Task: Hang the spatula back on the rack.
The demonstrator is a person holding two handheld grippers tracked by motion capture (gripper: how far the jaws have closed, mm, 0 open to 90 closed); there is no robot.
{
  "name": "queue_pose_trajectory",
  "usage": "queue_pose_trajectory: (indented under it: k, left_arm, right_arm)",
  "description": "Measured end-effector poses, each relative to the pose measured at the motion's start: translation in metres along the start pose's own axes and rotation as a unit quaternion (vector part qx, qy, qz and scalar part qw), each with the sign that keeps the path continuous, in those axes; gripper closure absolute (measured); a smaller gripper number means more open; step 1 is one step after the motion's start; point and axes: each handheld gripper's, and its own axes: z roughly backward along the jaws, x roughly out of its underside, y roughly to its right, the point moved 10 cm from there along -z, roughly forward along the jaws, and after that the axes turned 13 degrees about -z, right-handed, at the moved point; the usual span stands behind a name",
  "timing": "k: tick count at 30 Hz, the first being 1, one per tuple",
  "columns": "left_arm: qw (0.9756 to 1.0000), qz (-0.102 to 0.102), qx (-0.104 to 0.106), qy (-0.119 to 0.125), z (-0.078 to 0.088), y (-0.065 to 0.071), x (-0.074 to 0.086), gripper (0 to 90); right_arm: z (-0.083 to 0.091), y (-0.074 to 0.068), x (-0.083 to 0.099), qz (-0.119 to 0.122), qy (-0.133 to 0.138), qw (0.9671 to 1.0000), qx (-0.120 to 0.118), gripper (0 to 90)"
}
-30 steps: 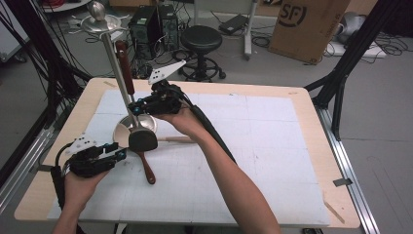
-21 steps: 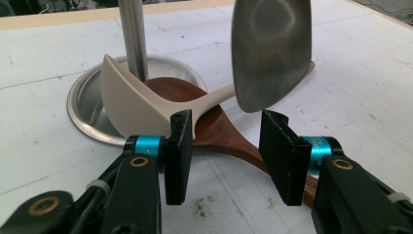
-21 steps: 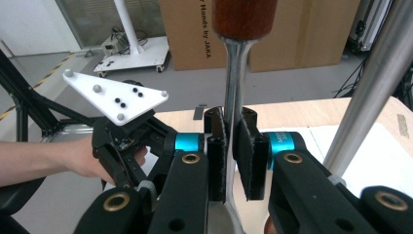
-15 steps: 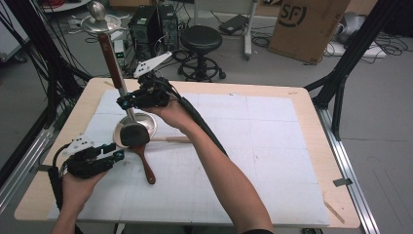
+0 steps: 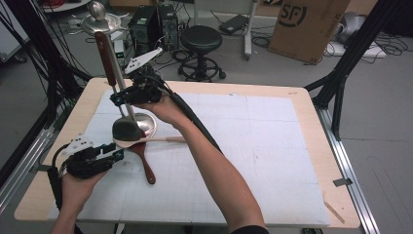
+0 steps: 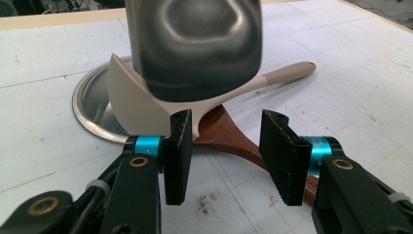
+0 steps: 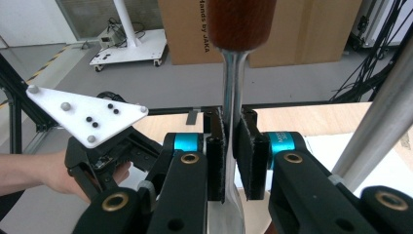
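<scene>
**Utensils, tabletop lot**

- Ladle (image 5: 127, 127), qty 1: steel, wooden grip at top. Held near upright by R gripper (image 5: 127, 96), jaws pinching the flat metal shank just below the wood; clamping there prob. keeps the bowl hanging straight down under the jaws, clear of the pile. Bowl hovers right in front of the L gripper's jaws.
- Metal lid/plate (image 5: 146, 124), qty 1: flat on mat, beyond L gripper, beneath the ladle bowl.
- Beige silicone spatula (image 6: 146, 97), qty 1: blade resting on plate rim, handle trailing off to the right of L gripper.
- Wooden spatula (image 5: 143, 158), qty 1: under the beige one, its neck running between the L jaws.
- L gripper (image 6: 229, 153): jaws spread, pinching nothing; parked low at table level, prob. waiting to take the next utensil.
- Grippers, qty 2. Utensils total: 3, plus 1 plate.
</scene>
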Motion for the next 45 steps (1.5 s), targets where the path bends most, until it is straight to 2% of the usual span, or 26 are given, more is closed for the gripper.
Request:
queue_pose_trajectory:
  k: [3,5,6,8,9,10,11,13,18,21,25,33,45]
  left_arm:
    - [1.0000,0.000,0.000,0.000,0.000,0.000,0.000,56.0]
    - [1.0000,0.000,0.000,0.001,0.000,0.000,0.000,56.0]
    - [1.0000,0.000,0.000,0.000,0.000,0.000,0.000,56.0]
    - [1.0000,-0.001,0.000,0.000,0.000,0.000,0.000,56.0]
    - [1.0000,-0.001,0.000,0.000,0.001,0.000,0.000,56.0]
    - [1.0000,-0.001,0.000,0.000,0.001,0.000,0.000,56.0]
    - [1.0000,-0.001,0.000,0.000,0.001,0.000,0.000,56.0]
    - [1.0000,-0.001,0.000,0.000,0.001,-0.001,0.000,56.0]
    - [1.0000,0.001,0.000,0.001,0.001,-0.002,0.000,56.0]
    - [1.0000,0.001,0.000,0.001,0.002,-0.002,0.000,56.0]
    - [1.0000,0.001,0.000,0.001,0.001,-0.001,0.000,56.0]
    - [1.0000,0.001,0.002,0.002,0.002,-0.001,0.000,55.9]
    - [1.0000,0.000,0.002,0.002,0.003,-0.001,0.000,55.6]
  right_arm:
    - [-0.003,0.000,-0.002,0.012,0.004,0.9999,0.001,83.3]
    - [-0.004,-0.001,-0.002,0.009,-0.002,1.0000,0.001,83.3]
    - [-0.005,0.000,-0.004,0.014,0.004,0.9999,0.000,83.2]
    - [-0.006,0.000,-0.004,0.005,0.000,1.0000,-0.002,83.0]
    - [-0.007,0.001,-0.005,0.012,0.004,0.9999,-0.001,83.0]
    - [-0.008,0.000,-0.004,0.004,-0.001,1.0000,-0.002,83.1]
    - [-0.009,0.001,-0.005,0.013,0.000,0.9999,-0.001,83.1]
    - [-0.010,-0.001,-0.005,0.006,-0.001,1.0000,-0.003,83.3]
    - [-0.013,0.001,-0.006,0.010,0.004,0.9999,-0.004,83.6]
    - [-0.013,0.003,-0.006,0.000,0.005,1.0000,-0.002,83.6]
    - [-0.013,0.004,-0.008,-0.003,0.009,0.9999,-0.003,83.5]
    - [-0.012,0.005,-0.011,-0.004,0.016,0.9998,0.011,83.3]
    - [-0.012,0.005,-0.011,-0.027,0.024,0.9992,0.015,82.3]
